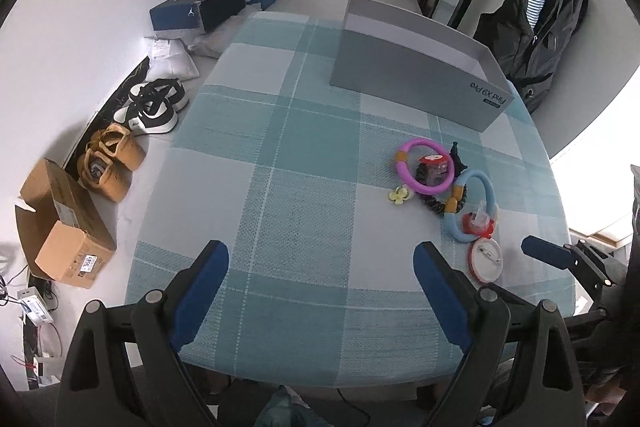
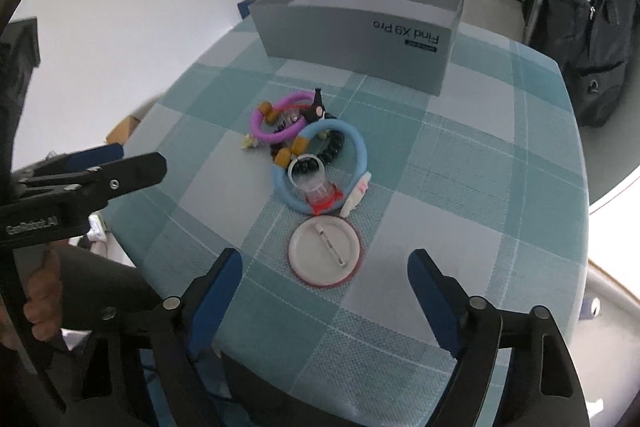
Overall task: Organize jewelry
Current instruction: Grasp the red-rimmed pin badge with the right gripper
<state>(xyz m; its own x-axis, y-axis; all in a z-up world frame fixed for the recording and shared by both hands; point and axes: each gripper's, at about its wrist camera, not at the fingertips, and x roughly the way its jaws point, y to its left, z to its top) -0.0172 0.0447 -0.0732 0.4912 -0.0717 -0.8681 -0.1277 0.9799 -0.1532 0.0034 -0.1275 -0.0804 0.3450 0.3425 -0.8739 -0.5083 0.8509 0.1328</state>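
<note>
While both grippers hang open and empty, nothing's been sorted into the open grey cardboard box (image 2: pixel 356 39).
Risk: pink (image 2: pixel 280 121) and blue (image 2: pixel 320 167) rubbery rings (two) overlap the black bead strand (image 2: pixel 332 147); right gripper (image 2: pixel 326 275) nearest the single round pin badge (image 2: pixel 326 251), left gripper (image 1: pixel 320 267) over bare cloth; grabbing one ring drags the pile.

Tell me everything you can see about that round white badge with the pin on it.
The pin badge is a flat round disc lying face down on the teal checked tablecloth, so its plain white back faces up. A thin red rim shows around the edge, and a silver safety-pin clasp runs diagonally across the back, apparently closed. It looks like glossy plastic or metal. It sits nearest the open right gripper, just in front of the blue ring; whether it touches the ring is unclear. Neither gripper touches it.
</note>
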